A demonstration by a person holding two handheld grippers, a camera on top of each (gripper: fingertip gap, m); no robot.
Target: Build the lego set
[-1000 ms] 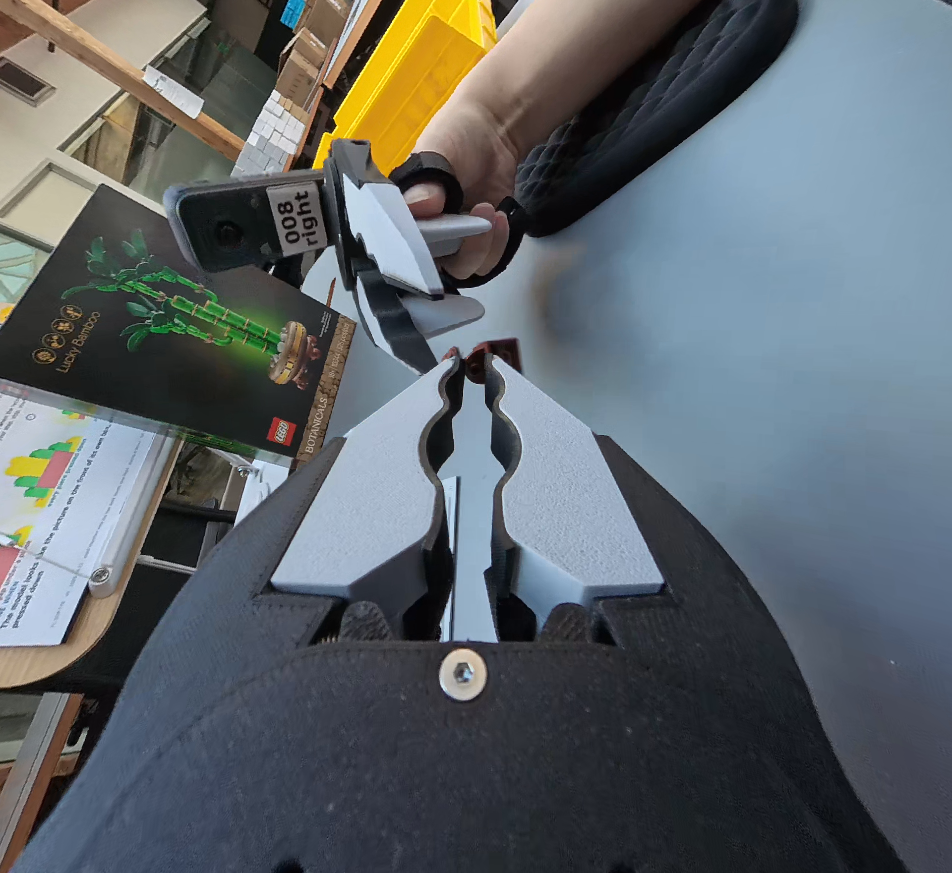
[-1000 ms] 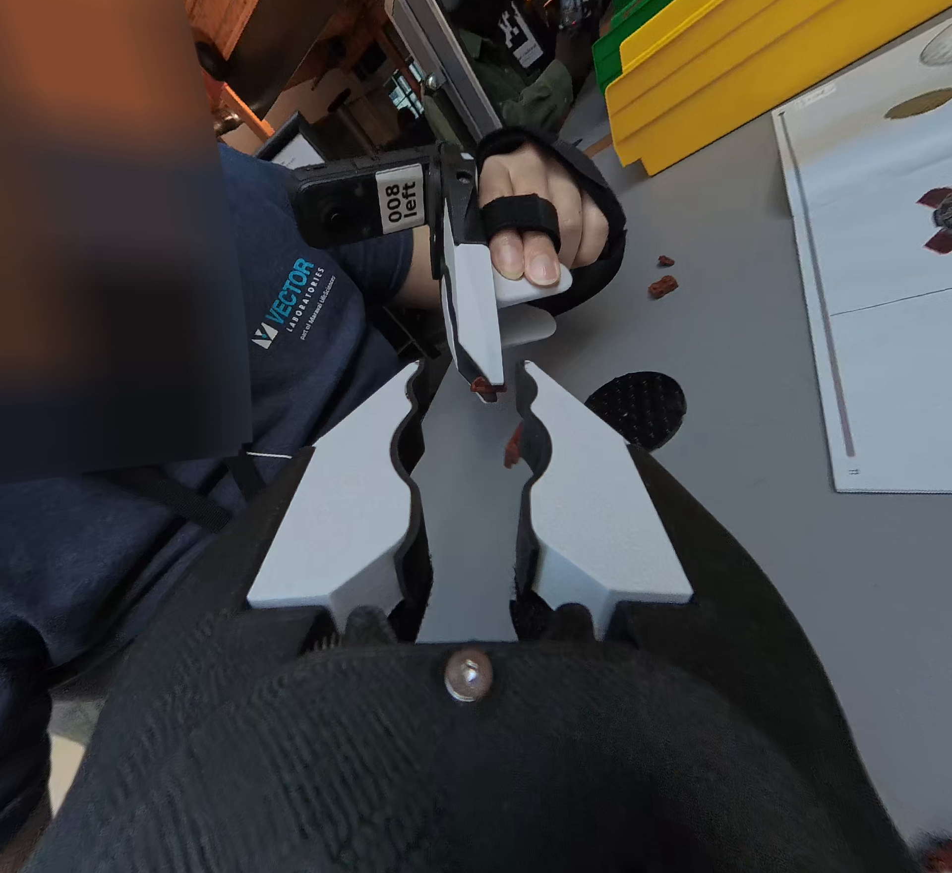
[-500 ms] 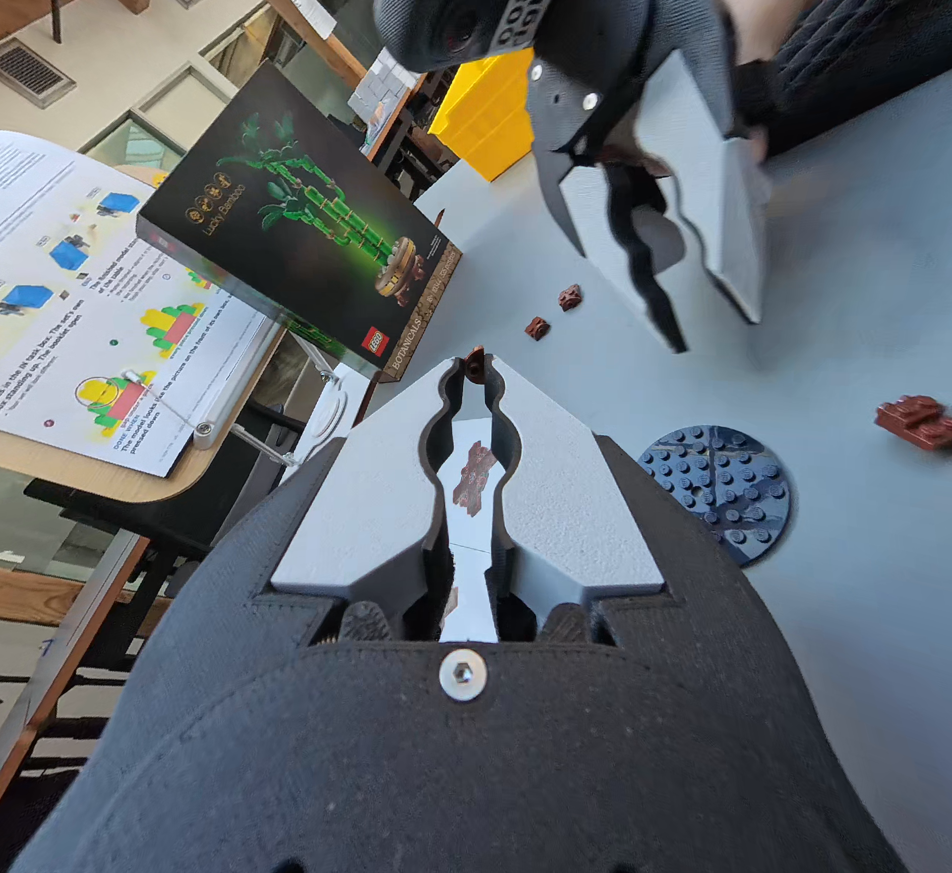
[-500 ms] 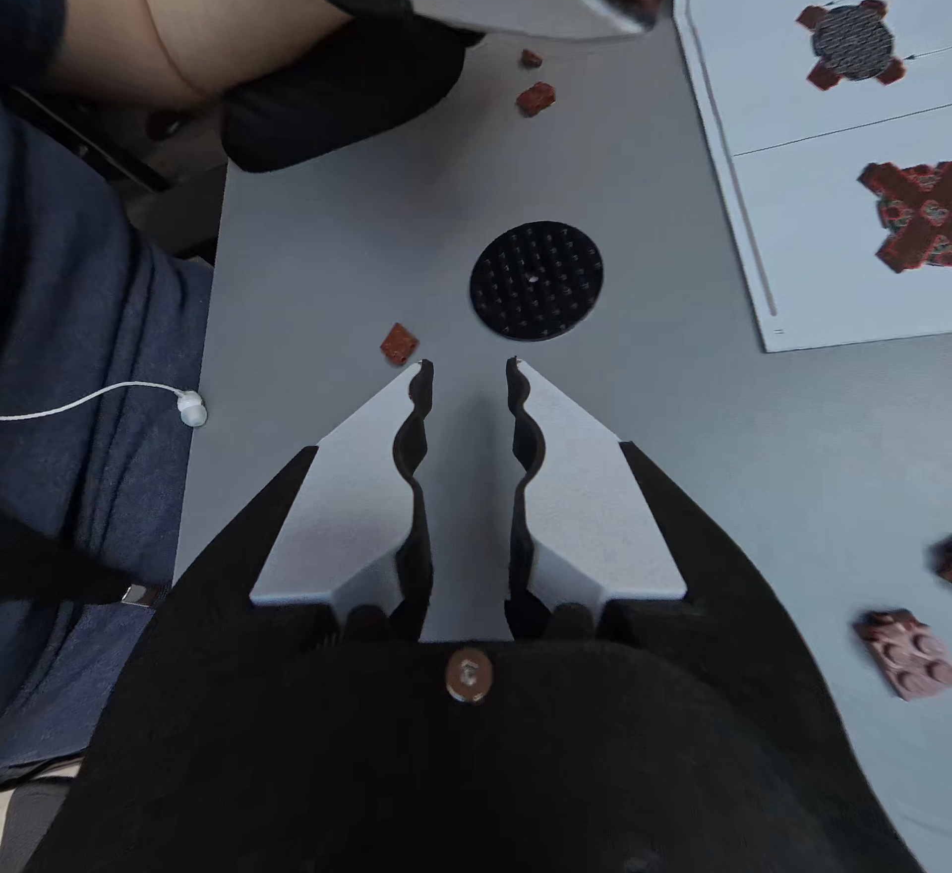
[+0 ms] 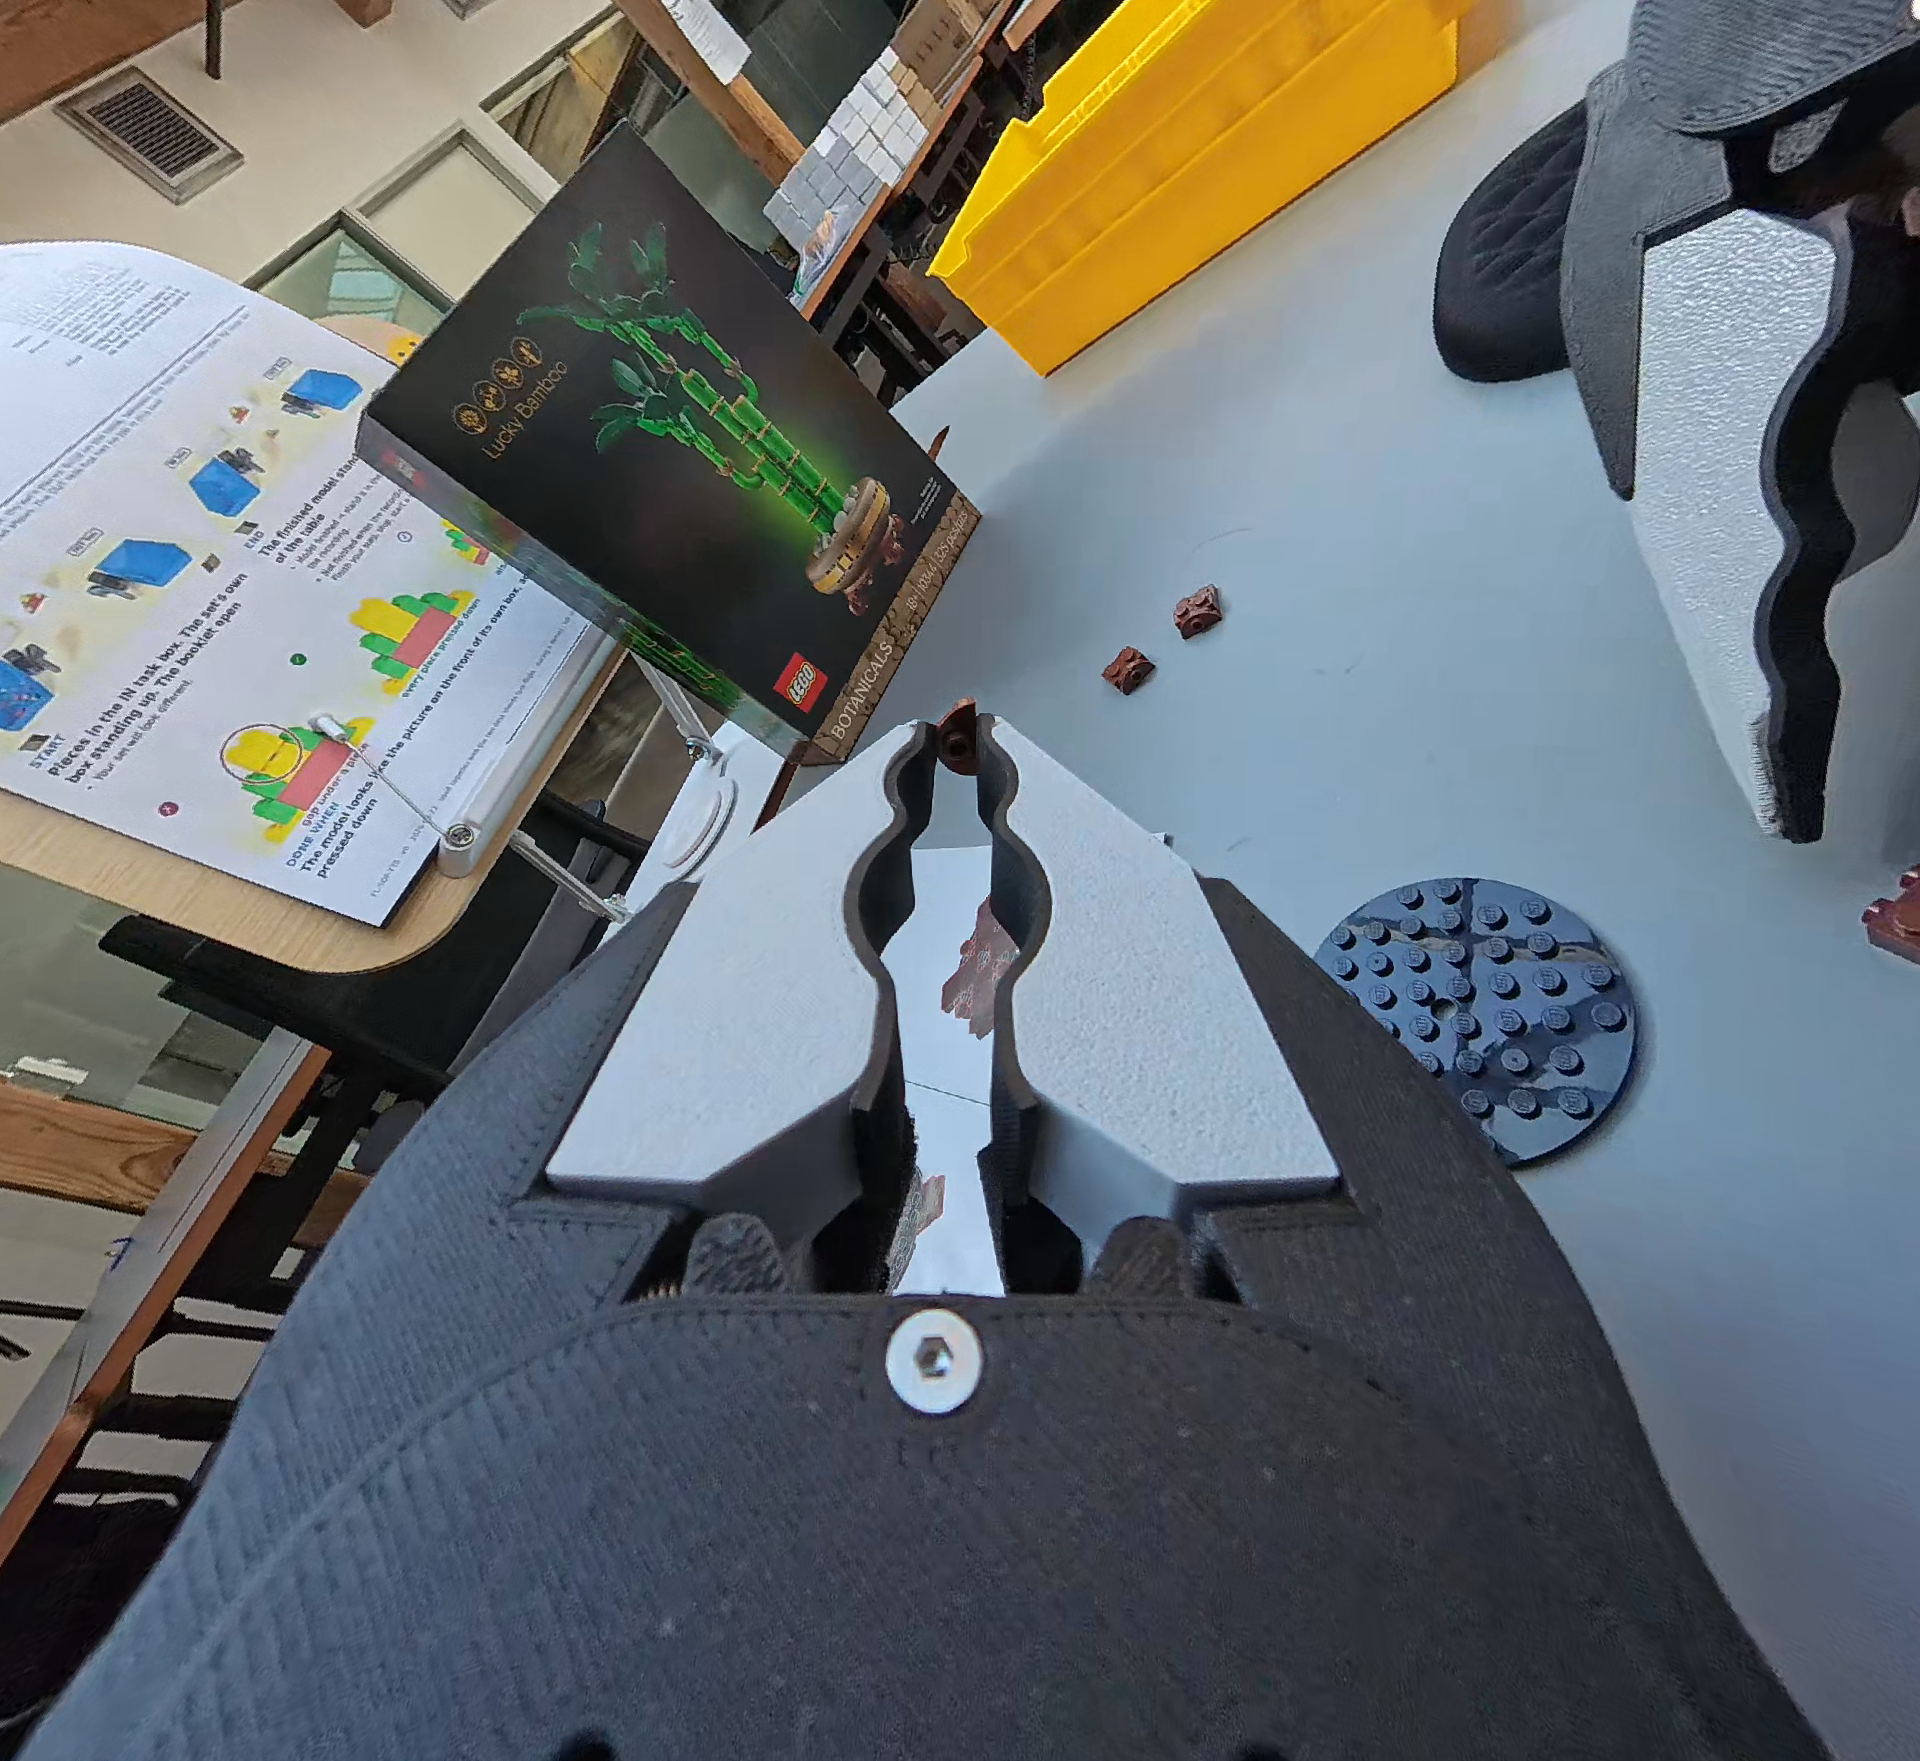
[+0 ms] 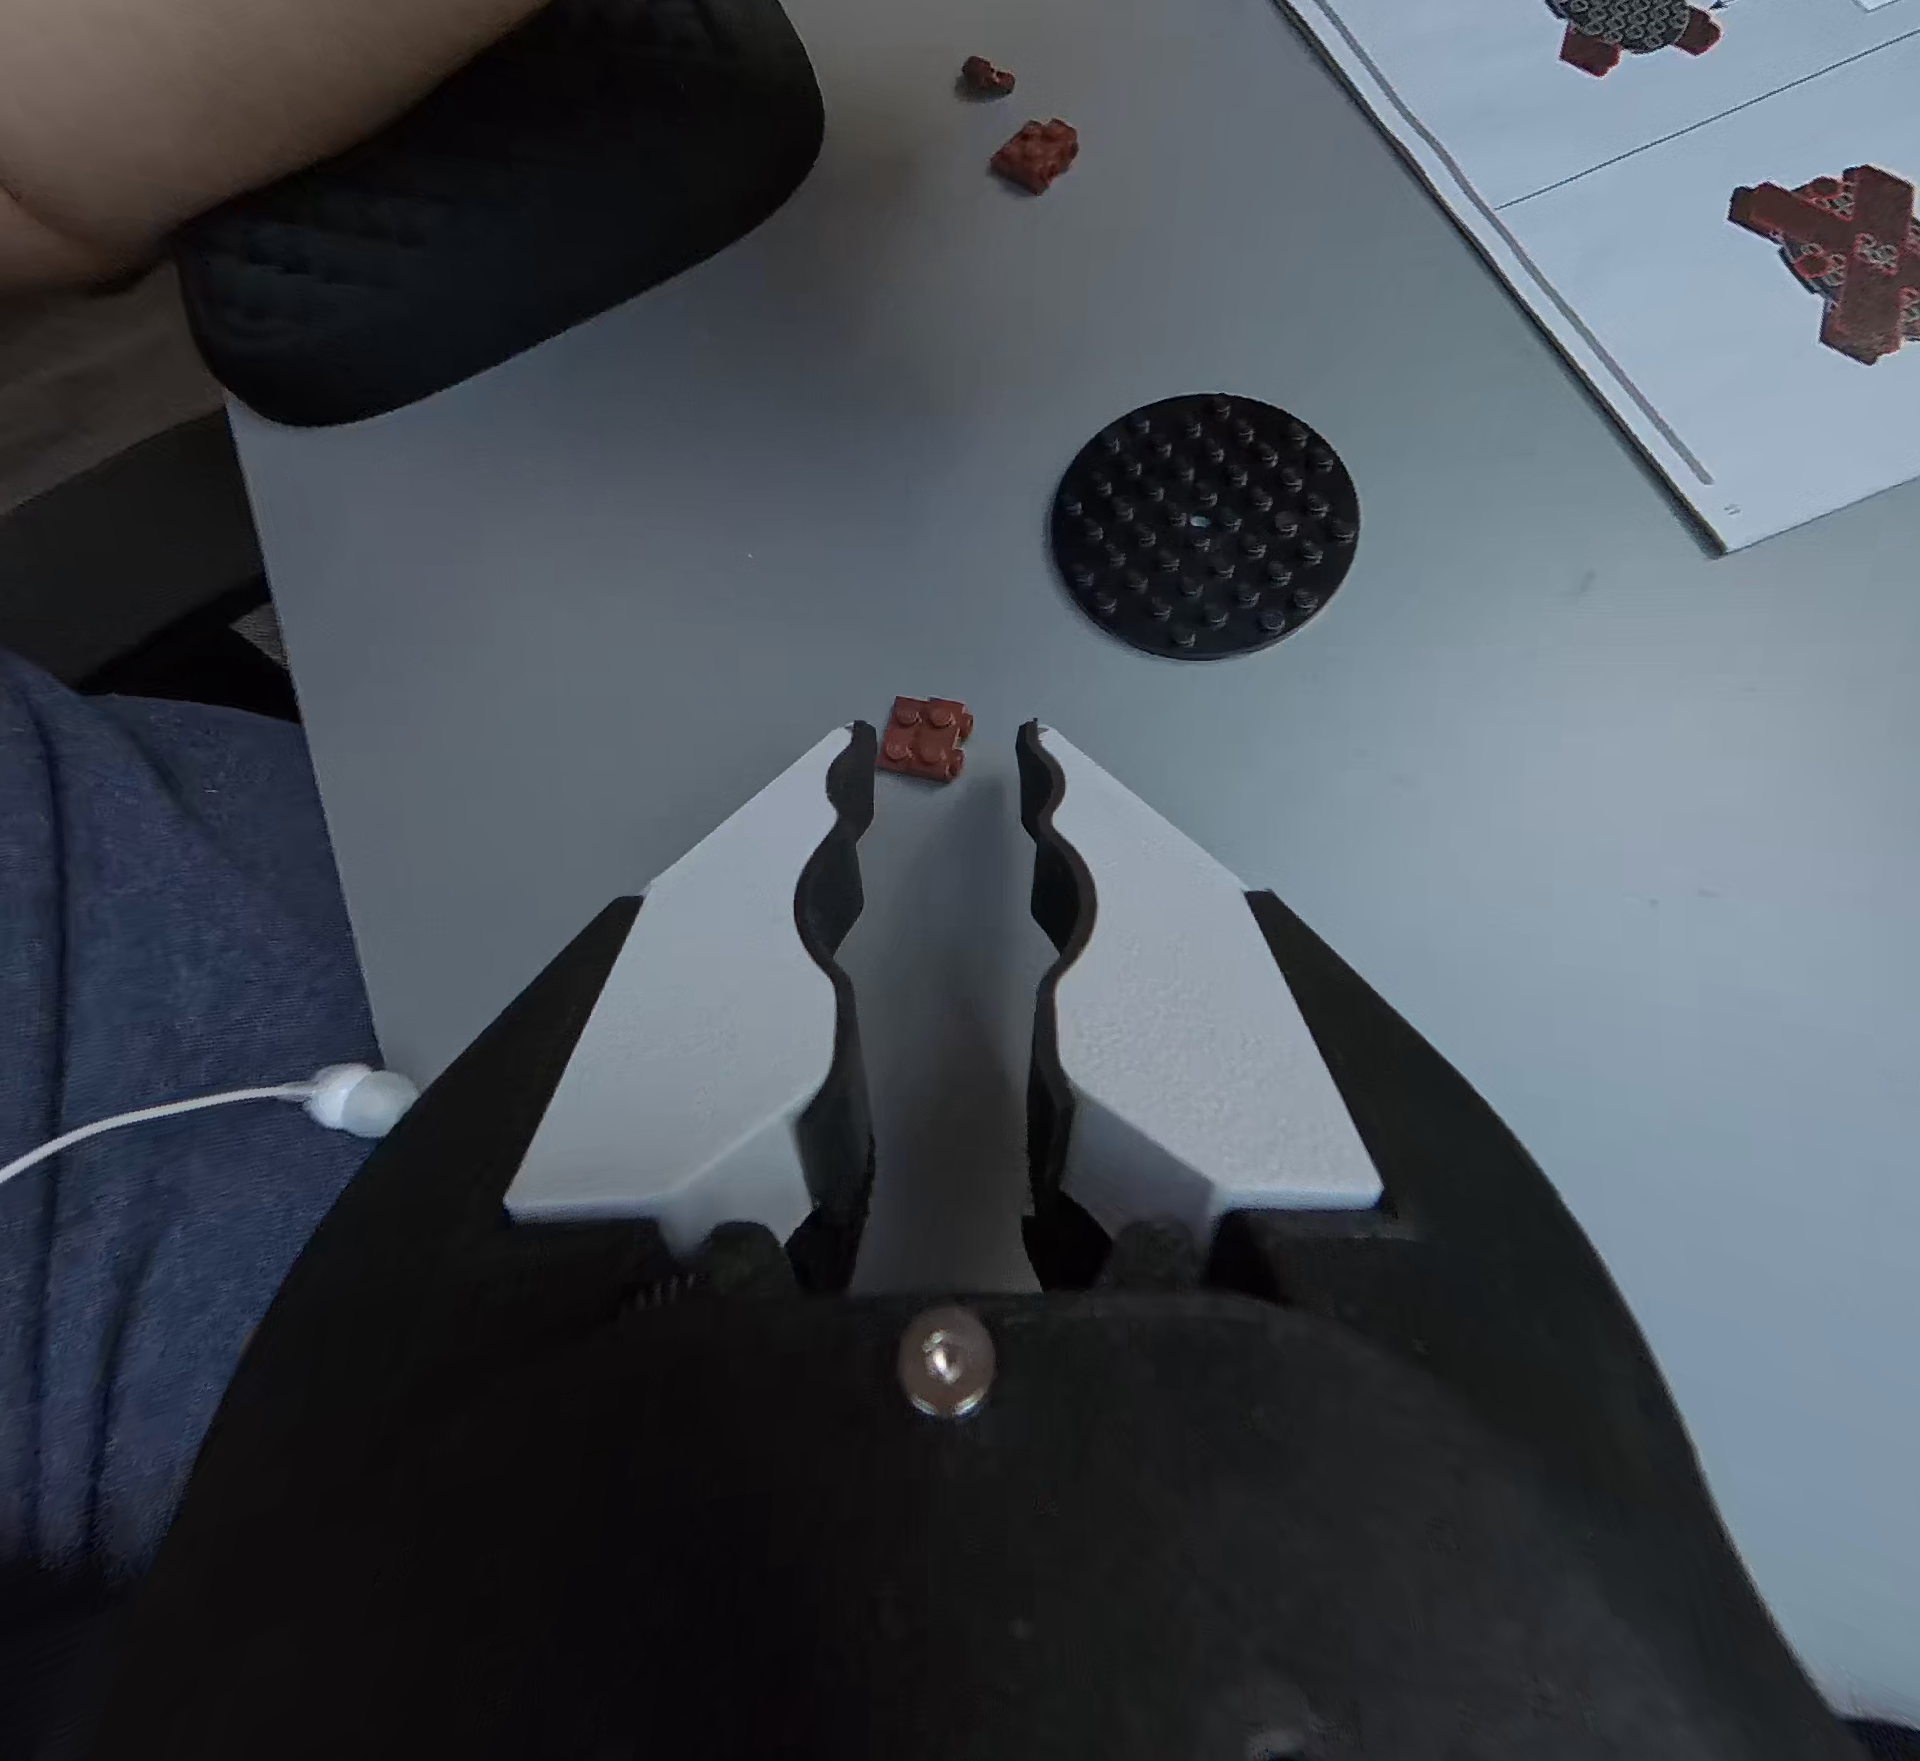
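Right gripper [image 6: 940, 729], fingers spread, nears a light, stiff brown brick [image 6: 925, 740] by the table's [image 6: 623, 568] near edge, best pinched by its sides; left gripper [image 5: 956, 735] pinches a small brown piece [image 5: 956, 743].

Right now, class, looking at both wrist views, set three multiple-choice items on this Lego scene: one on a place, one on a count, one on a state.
1. Where does the round black plate lie?
A. on the grey table
B. in the yellow bin
C. on the booklet

2. How many small red-brown pieces lie loose beyond the plate, near the arm rest?
A. none
B. two
C. five

3. How is the right gripper?
A. shut on the plate
B. open
C. shut on a brick

Answers: A, it lies flat on bare table; B, two pieces show; B, its fingers stand apart, empty.
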